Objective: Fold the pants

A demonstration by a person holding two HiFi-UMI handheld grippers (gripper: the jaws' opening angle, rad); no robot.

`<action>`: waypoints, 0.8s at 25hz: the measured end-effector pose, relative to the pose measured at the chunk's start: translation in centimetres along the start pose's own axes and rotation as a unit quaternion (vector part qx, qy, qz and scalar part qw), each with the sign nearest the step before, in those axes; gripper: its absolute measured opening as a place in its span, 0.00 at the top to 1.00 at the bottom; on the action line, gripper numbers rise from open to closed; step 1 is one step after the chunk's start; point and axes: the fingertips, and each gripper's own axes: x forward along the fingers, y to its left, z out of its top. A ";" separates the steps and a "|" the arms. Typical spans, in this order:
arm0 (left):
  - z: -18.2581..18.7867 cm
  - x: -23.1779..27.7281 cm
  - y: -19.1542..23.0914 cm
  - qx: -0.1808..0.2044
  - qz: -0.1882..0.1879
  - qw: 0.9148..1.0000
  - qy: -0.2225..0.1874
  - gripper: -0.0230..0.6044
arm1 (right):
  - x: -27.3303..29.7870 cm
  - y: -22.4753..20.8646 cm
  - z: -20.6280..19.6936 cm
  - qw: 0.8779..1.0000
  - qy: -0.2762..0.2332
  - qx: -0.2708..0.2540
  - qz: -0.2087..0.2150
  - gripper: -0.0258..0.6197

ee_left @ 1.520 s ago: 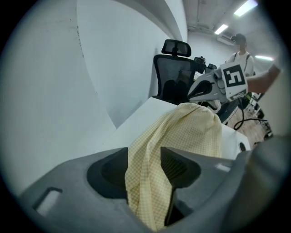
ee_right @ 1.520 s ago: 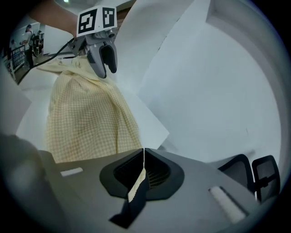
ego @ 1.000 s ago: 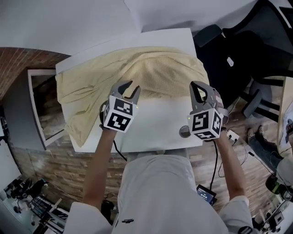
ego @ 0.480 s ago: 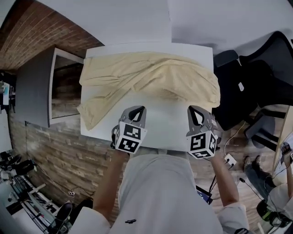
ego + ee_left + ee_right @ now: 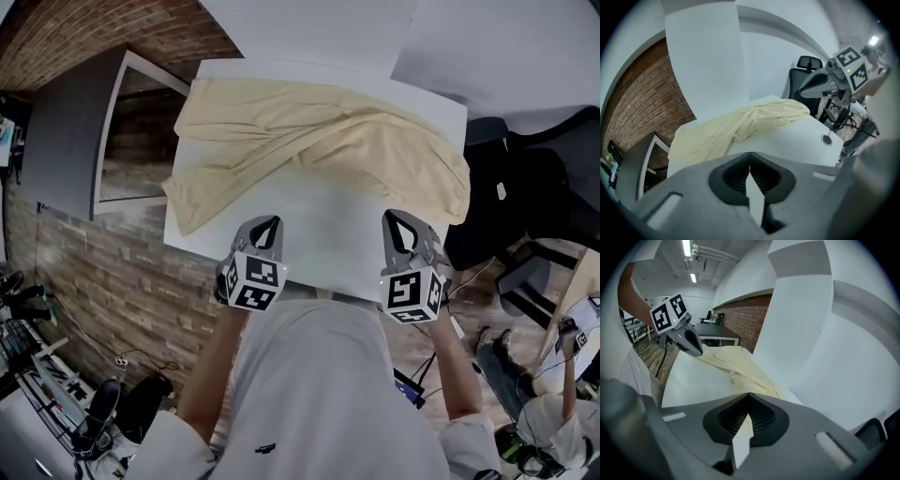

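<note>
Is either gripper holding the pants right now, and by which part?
Nothing is held. The left gripper and right gripper are both shut and empty at the near edge of the table; the pants lie apart, farther back.

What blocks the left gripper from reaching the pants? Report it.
Probably nothing. Only bare table lies between the left gripper and the pants spread across the far side. Its jaws are shut and empty, so they must open first.

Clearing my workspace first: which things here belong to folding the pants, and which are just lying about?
For the job: pale yellow pants, white table, left gripper, right gripper, both shut and empty.
Just lying about: black office chair, cable on the floor.
</note>
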 end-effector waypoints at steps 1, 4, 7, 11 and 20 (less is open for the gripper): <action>-0.6 0.1 0.7 0.001 0.005 1.000 0.002 0.95 | 0.4 0.2 0.3 1.000 0.002 -0.007 0.002 0.95; -2.6 0.6 3.2 -0.003 0.020 1.000 0.011 0.92 | 2.1 0.9 1.5 1.000 0.009 -0.022 0.010 0.95; -4.6 1.2 6.0 0.001 0.040 0.999 0.023 0.86 | 3.3 1.7 3.0 0.999 0.011 -0.032 0.021 0.95; -7.4 3.0 9.1 0.014 0.059 0.997 0.042 0.80 | 5.1 2.9 4.7 0.998 0.016 -0.044 0.037 0.95; -12.5 6.7 12.9 0.038 0.042 0.995 0.086 0.79 | 8.4 5.3 6.6 0.996 0.039 -0.050 0.056 0.95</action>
